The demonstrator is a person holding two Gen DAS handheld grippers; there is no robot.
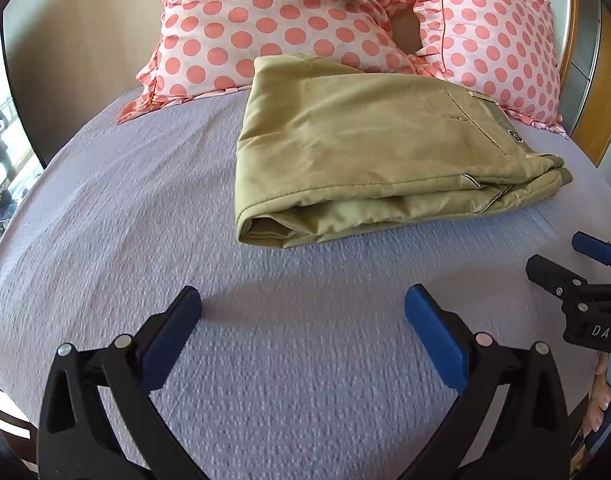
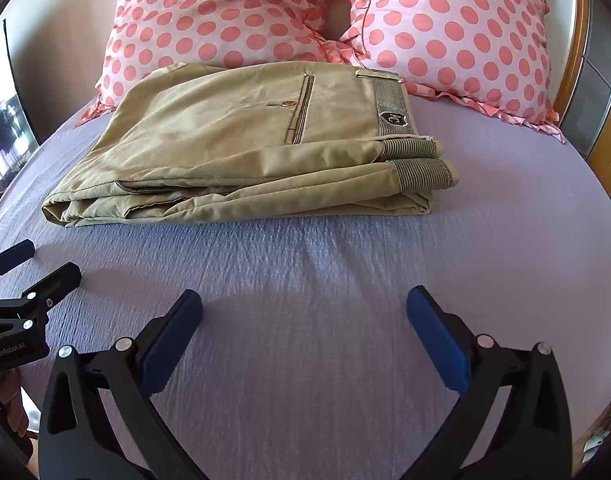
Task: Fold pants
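Note:
Khaki pants (image 1: pixel 369 148) lie folded into a compact stack on the lilac bedsheet (image 1: pixel 153 208), just in front of the pillows. In the right wrist view the pants (image 2: pixel 241 148) show a back pocket and ribbed waistband on the right. My left gripper (image 1: pixel 303 308) is open and empty, hovering over bare sheet short of the pants. My right gripper (image 2: pixel 304 308) is open and empty too, also short of the pants. Each gripper shows at the edge of the other's view: the right one (image 1: pixel 565 260), the left one (image 2: pixel 45 260).
Two pink pillows with coral dots (image 1: pixel 273 20) (image 2: pixel 457 36) lean against the headboard behind the pants. A wooden bed frame (image 2: pixel 609 160) runs along the right side. A window (image 1: pixel 1 152) is at the far left.

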